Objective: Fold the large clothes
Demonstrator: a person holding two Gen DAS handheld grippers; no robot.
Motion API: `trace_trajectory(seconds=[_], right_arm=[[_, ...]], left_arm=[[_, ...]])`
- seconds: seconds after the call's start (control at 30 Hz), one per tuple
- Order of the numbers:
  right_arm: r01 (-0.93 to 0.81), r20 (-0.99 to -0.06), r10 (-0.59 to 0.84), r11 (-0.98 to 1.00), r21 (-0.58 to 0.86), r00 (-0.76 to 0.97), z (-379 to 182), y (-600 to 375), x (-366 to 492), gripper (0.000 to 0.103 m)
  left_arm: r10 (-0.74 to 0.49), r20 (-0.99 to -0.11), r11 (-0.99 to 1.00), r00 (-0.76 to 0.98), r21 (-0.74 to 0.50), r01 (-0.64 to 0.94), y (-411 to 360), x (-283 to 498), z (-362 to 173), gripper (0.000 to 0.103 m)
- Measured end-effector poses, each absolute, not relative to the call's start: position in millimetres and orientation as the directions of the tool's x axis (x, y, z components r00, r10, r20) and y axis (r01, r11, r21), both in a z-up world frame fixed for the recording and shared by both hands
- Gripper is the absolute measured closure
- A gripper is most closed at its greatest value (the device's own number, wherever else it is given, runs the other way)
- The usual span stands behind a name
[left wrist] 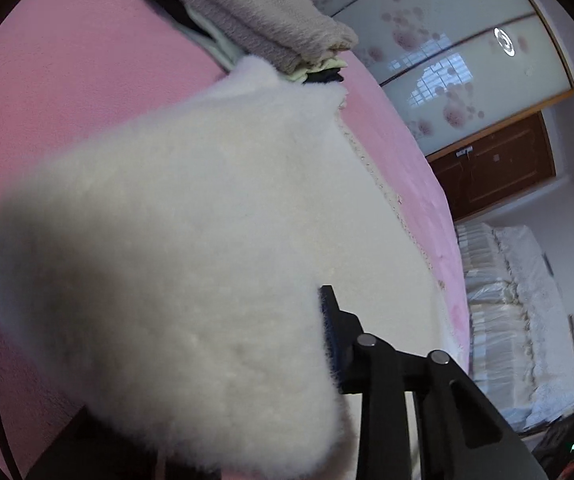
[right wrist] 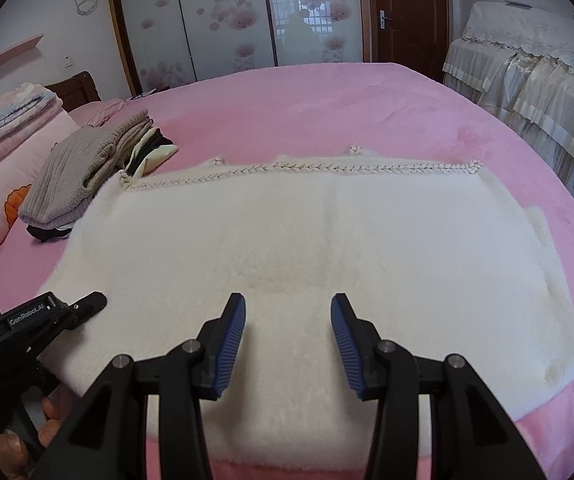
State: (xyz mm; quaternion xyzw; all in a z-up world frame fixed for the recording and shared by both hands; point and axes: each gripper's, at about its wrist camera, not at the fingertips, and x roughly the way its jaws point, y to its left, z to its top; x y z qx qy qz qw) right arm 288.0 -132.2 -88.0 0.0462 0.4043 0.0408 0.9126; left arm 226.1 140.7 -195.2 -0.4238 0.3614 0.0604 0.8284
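Note:
A large white fluffy garment (right wrist: 307, 248) lies flat on the pink bed (right wrist: 327, 108), its braided trim edge (right wrist: 299, 168) on the far side. My right gripper (right wrist: 287, 340) is open and empty, hovering over the garment's near edge. My left gripper (right wrist: 95, 302) is at the garment's near left corner. In the left wrist view the garment (left wrist: 191, 240) is lifted close to the lens and drapes over the left finger; only the right fingertip (left wrist: 329, 320) shows, pressed against the fabric.
A stack of folded clothes (right wrist: 87, 168) with a beige knit on top sits at the far left of the bed, also in the left wrist view (left wrist: 263, 12). Pillows (right wrist: 3, 160) lie left. A lace-covered cabinet (right wrist: 535, 80) stands right; wardrobe and door behind.

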Motion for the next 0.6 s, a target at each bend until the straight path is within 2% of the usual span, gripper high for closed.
trace_trajectory(seconds=[0.17, 0.33, 0.6], right_arm=[[-0.095, -0.749, 0.119, 0.993, 0.075, 0.652, -102.8, -119.1, 287.1, 0.082], [-0.128, -0.752, 0.118, 0.991, 0.046, 0.648, -118.7, -116.3, 285.2, 0.082], [-0.114, -0.728, 0.25, 0.966, 0.232, 0.638, -122.0, -141.9, 285.9, 0.082]], left_arm=[[-0.119, -0.63, 0.738, 0.767, -0.573, -0.356, 114.0, 225.8, -155.2, 0.083], [-0.079, -0.593, 0.827, 0.802, -0.488, -0.279, 82.3, 229.6, -116.7, 0.084], [-0.089, -0.541, 0.934, 0.836, -0.336, -0.118, 12.1, 231.5, -60.8, 0.084]])
